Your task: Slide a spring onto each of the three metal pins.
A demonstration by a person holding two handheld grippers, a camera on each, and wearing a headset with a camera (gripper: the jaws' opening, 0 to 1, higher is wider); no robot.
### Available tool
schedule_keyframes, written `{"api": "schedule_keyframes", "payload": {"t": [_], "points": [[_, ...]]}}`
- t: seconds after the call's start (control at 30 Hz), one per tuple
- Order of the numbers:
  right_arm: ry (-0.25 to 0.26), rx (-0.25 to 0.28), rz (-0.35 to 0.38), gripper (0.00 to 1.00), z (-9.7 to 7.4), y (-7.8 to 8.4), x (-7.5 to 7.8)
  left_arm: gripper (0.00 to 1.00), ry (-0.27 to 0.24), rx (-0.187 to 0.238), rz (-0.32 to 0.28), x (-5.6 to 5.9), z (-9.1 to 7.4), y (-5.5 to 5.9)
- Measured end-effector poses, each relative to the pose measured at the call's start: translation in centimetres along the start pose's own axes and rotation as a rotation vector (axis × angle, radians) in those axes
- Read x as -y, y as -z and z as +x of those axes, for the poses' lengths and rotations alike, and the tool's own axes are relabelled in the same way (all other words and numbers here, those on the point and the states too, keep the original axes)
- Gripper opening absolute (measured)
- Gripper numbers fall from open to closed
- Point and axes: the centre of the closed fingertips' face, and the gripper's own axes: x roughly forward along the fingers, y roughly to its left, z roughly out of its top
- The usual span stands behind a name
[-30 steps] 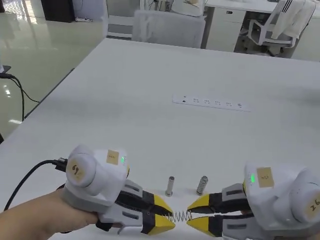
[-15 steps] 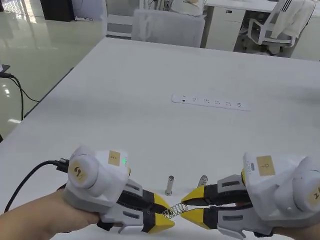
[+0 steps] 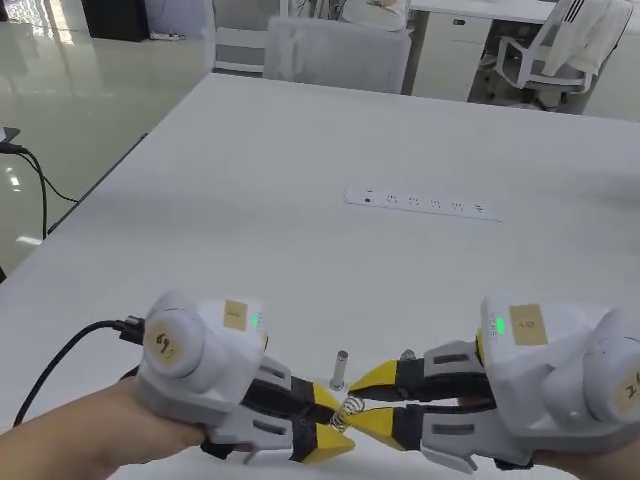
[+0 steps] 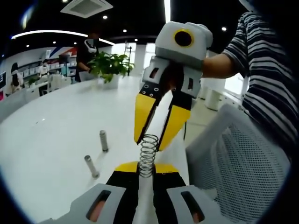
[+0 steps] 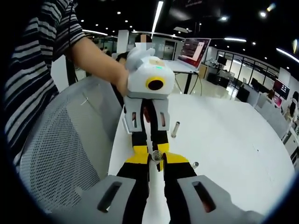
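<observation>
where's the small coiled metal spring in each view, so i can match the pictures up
Head view: the small coiled metal spring lies low centre, between the facing yellow jaw tips.
Left gripper view: the spring is at bottom centre, rising from that view's own jaws.
Right gripper view: the spring is near the middle, seen end-on at that view's own jaw tips.
Shared landmark: the bare upright metal pin, standing close by the spring.

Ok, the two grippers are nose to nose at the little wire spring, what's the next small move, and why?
Probably close the right gripper firmly on the free end of the small silver coil spring. The left gripper grips its base, and the right jaws bracket its tip, though whether they pinch is unclear. That would secure a handover towards the bare metal pin.
</observation>
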Motion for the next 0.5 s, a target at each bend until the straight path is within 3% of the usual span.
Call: {"api": "schedule_keyframes", "payload": {"t": [0.13, 0.5], "points": [[0.009, 0.001, -0.039, 0.08, 0.49, -0.47, 0.02, 0.02, -0.006, 0.013, -0.003, 0.09, 0.39, -0.48], [0.012, -0.002, -0.089, 0.08, 0.39, -0.66, 0.01, 0.03, -0.028, 0.023, -0.029, -0.18, -0.04, -0.45]]}}
